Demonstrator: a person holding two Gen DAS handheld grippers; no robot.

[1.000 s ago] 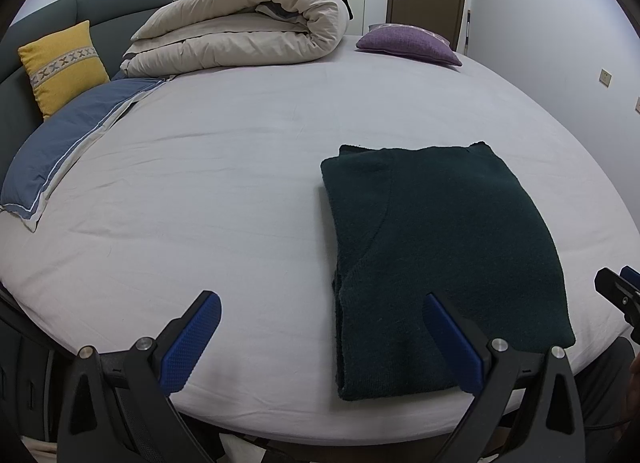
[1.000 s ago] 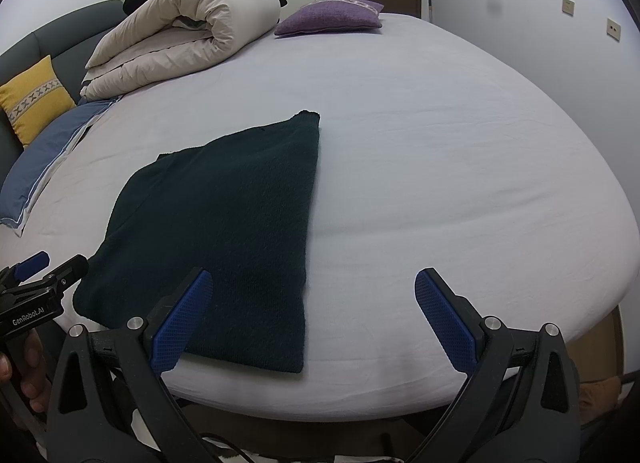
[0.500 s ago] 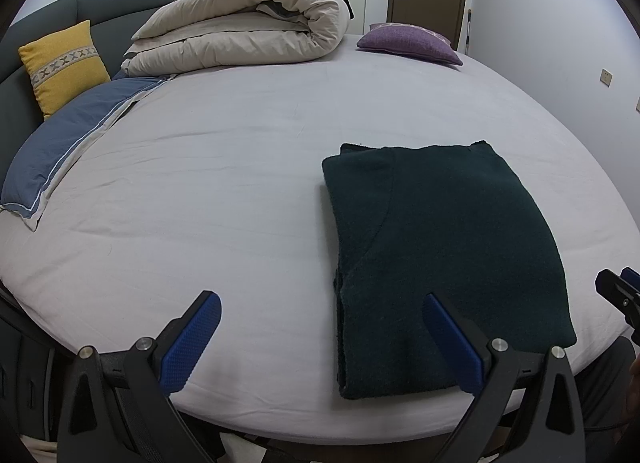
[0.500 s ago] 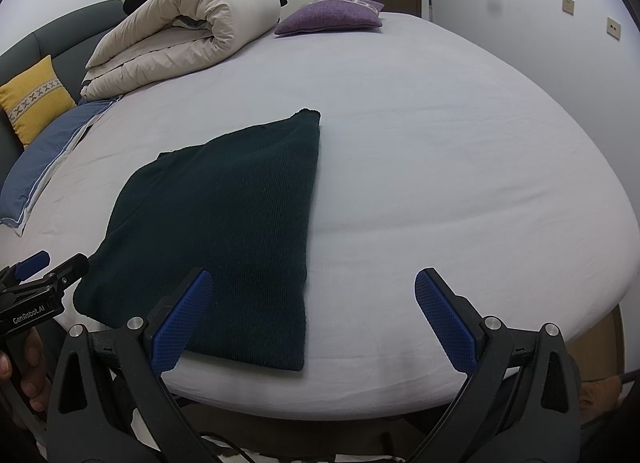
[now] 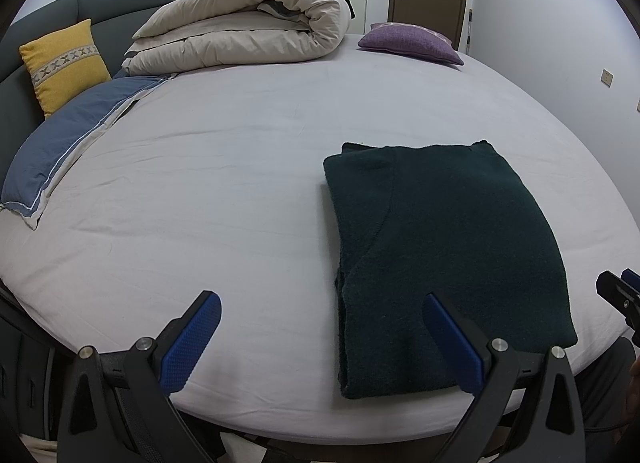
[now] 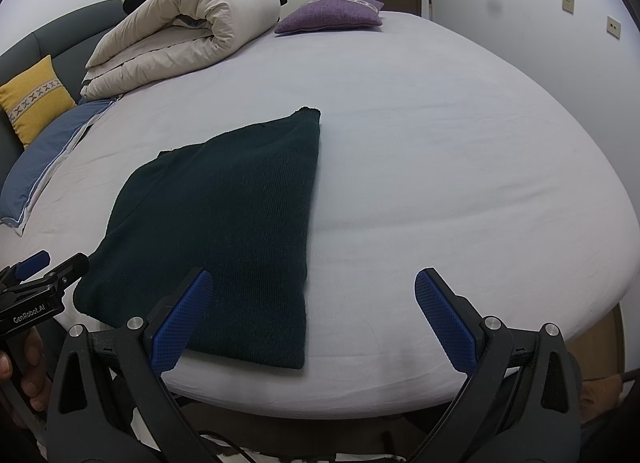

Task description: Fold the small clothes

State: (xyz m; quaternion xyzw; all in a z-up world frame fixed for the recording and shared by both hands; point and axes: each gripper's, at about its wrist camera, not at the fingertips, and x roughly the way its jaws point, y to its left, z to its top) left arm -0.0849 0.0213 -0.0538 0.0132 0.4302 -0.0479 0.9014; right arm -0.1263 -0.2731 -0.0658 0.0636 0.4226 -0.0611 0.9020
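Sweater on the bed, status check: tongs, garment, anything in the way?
Left tongs open, right tongs open, both empty. Dark green sweater folded flat near bed edge. Nothing in the way.

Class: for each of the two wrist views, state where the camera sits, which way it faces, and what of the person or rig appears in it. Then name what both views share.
Left wrist view: sits on the left gripper, facing across the bed; the right gripper's tip shows at the right edge.
Right wrist view: sits on the right gripper, facing the same way; the left gripper and a hand show at the left edge.
Shared: the folded dark green sweater, rolled duvet, purple cushion.
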